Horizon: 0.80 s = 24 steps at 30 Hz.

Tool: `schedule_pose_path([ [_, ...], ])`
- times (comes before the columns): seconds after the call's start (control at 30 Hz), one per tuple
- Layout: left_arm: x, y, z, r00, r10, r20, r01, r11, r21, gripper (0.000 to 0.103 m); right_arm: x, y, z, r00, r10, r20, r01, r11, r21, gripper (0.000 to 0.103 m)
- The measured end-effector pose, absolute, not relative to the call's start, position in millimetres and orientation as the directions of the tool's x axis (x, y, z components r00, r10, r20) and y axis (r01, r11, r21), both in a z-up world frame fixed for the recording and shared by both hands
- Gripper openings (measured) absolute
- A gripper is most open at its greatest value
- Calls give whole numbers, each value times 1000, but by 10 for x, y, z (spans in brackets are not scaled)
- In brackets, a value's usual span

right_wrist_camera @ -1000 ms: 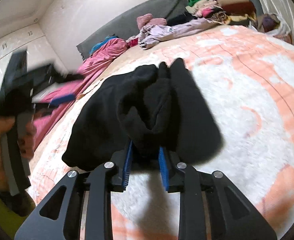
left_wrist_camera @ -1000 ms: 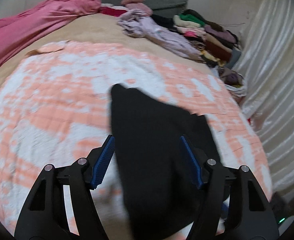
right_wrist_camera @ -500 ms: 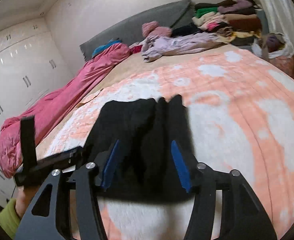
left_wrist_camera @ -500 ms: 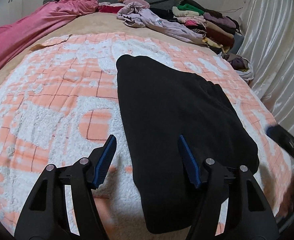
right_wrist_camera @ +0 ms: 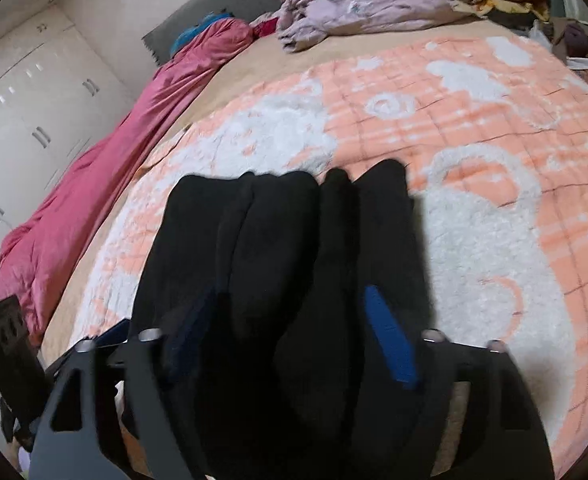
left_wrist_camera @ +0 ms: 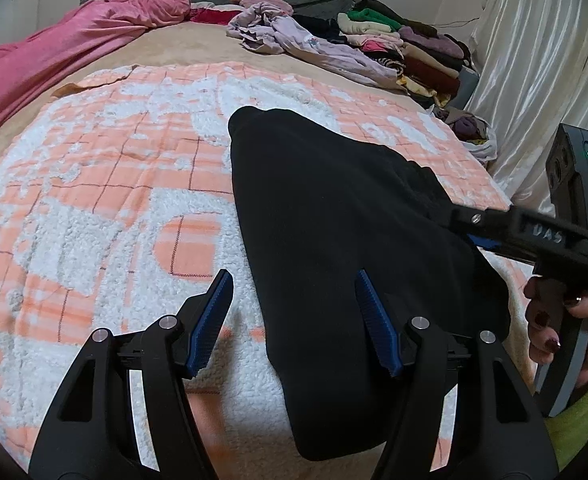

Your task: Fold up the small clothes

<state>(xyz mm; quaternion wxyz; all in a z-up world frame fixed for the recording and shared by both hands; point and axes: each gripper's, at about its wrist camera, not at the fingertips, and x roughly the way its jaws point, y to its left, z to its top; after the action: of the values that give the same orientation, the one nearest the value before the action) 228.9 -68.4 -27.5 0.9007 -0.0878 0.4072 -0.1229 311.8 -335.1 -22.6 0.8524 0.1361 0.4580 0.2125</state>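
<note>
A black garment [left_wrist_camera: 334,240] lies folded lengthwise on the orange and white blanket [left_wrist_camera: 93,200]. My left gripper [left_wrist_camera: 294,312] is open and empty, hovering over the garment's near left edge. My right gripper [right_wrist_camera: 289,320] is open, low over the garment [right_wrist_camera: 277,248], its fingers either side of bunched folds. The right gripper also shows in the left wrist view [left_wrist_camera: 534,232], at the garment's right edge, held by a hand.
A pink duvet [left_wrist_camera: 53,52] lies along the bed's left side. A lilac garment [left_wrist_camera: 302,44] and a stack of folded clothes [left_wrist_camera: 406,48] sit at the far end. White curtains [left_wrist_camera: 542,60] hang on the right. White wardrobes [right_wrist_camera: 25,112] stand on the left.
My right gripper has opened and let go of the black garment, which now lies flat on the blanket. Both grippers have dropped closer to it.
</note>
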Motion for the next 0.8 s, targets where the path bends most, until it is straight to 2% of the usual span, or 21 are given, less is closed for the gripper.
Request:
schedule_pose_path([
  [0.07,2290,-685,-271,640,-291,-712,150,955,-255,55,3109,-3280,-194,498,479,-723,-265,878,399,45],
  [0.23,2289,-693,-272,641,-288,-711,151,956,-251,55,3194,-3222,-240,505,461,-729,-256,887,383,44],
  [0.37,2282,-693,-270,644,-280,-712,151,959,-241,56,3166,-3122,-236,529,449,-720,-292,893,343,28],
  [0.5,2282,-687,-262,645,-276,-712,145,960,-240,56,3095,-3050,-168,573,425,-700,-319,903,287,20],
  [0.8,2244,-674,-151,656,-277,-702,147,959,-242,56,2852,-3026,293,669,412,-619,-387,904,183,16],
])
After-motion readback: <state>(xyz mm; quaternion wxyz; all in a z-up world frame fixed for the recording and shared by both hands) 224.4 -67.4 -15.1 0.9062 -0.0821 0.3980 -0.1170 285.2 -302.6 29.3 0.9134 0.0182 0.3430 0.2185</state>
